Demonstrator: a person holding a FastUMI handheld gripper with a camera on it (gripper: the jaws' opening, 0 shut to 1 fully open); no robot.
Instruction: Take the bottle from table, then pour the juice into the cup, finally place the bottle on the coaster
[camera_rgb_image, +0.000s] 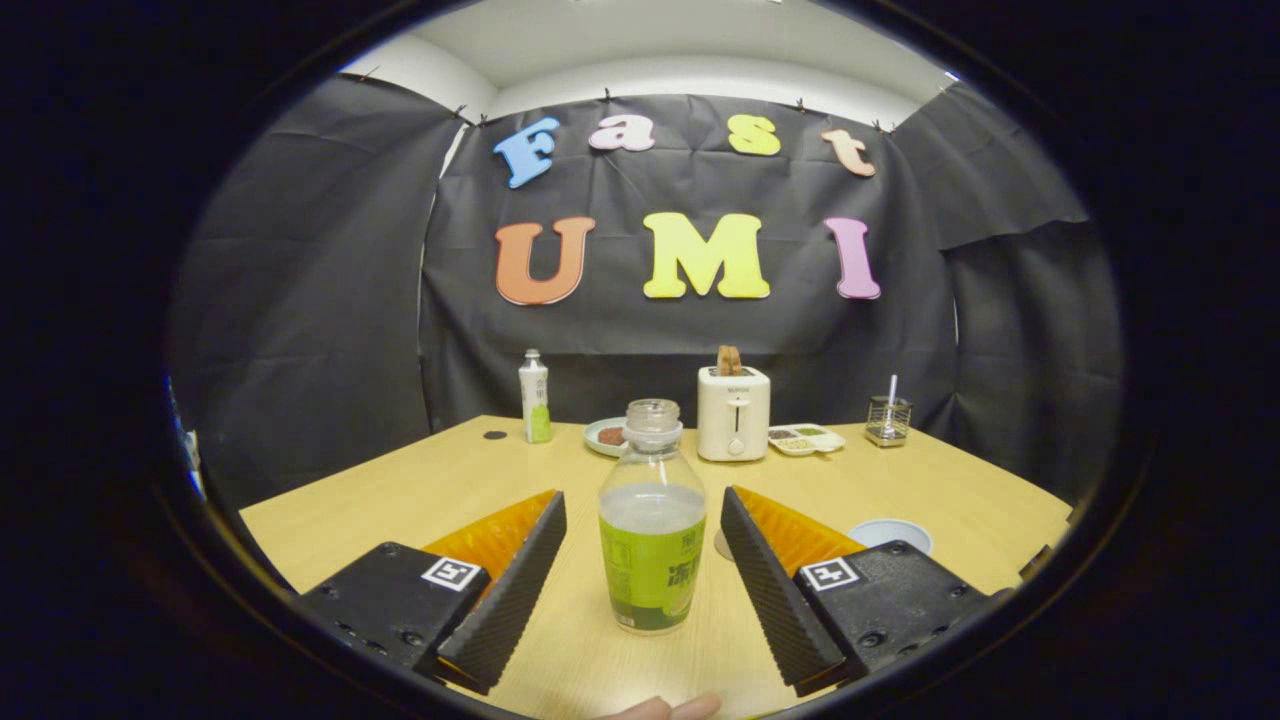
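Bottle (651, 520) stands uncapped and upright on the table (420, 490), centred between the gripper (643, 560)'s wide-apart fingers, neither touching it, so squeeze evenly on the labelled body and keep it vertical to avoid spilling juice.

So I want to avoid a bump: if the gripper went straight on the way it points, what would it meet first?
Likely the open bottle, standing upright between the open gripper's fingers; the toaster stands well beyond it.
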